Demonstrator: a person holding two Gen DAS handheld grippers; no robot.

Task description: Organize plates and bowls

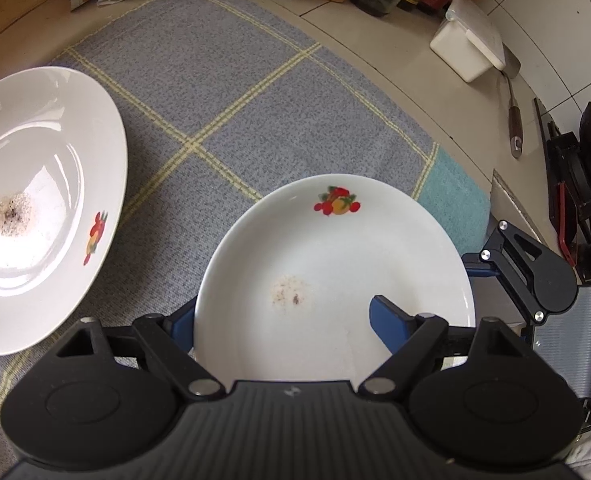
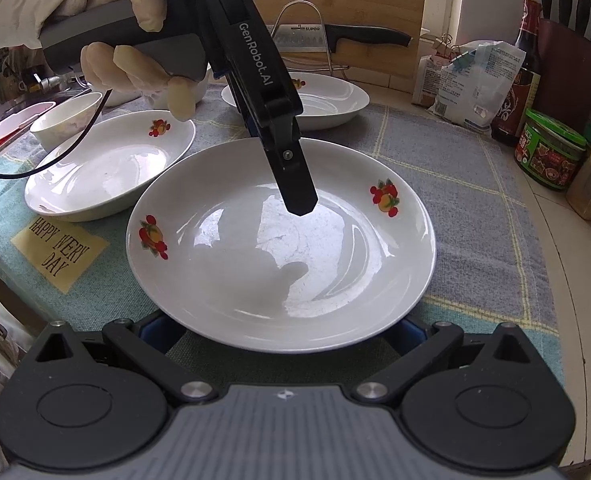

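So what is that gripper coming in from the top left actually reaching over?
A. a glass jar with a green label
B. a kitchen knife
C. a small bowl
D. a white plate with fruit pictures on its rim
D: in the right wrist view the left gripper has a finger over the middle of the white plate, whose rim carries red fruit pictures.

Left wrist view looks steeply down, close over a fruit-print plate on the worktop. Right wrist view faces the same plate from the opposite side, lower, catching the left tool above it.
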